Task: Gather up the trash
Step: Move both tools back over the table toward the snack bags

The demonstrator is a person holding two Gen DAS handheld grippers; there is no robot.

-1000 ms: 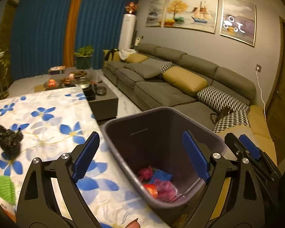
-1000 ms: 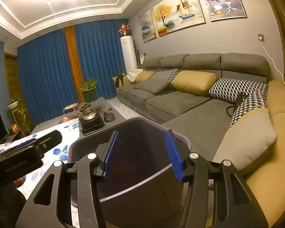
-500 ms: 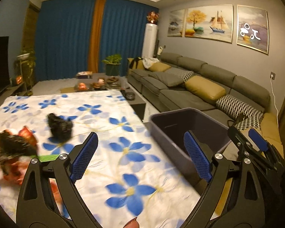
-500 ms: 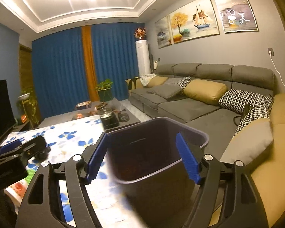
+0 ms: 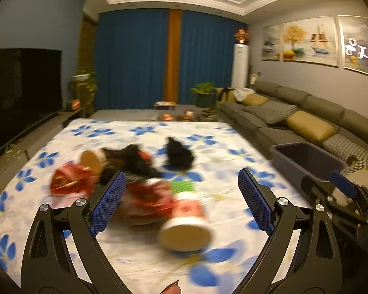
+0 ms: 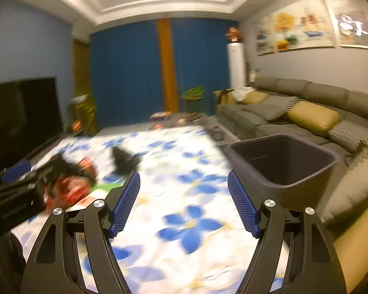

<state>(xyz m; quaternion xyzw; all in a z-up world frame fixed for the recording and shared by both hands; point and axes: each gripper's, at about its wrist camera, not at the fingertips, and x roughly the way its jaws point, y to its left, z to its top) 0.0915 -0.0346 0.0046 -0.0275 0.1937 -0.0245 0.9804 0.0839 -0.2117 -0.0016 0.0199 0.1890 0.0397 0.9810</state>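
Living room, one table under blue-flowered cloth (image 5: 139,257). Trash pile (image 5: 144,186) blurred, left-centre on cloth: two paper cups, red wrappers, one black lump farther back. One dark bin (image 6: 284,161) off table's right edge. Left gripper (image 5: 181,203) wide open, empty, near pile. Right gripper (image 6: 184,203) wide open, empty.

Trash pile (image 5: 139,186) blocks cloth's left; right side bare up to bin (image 5: 306,161).
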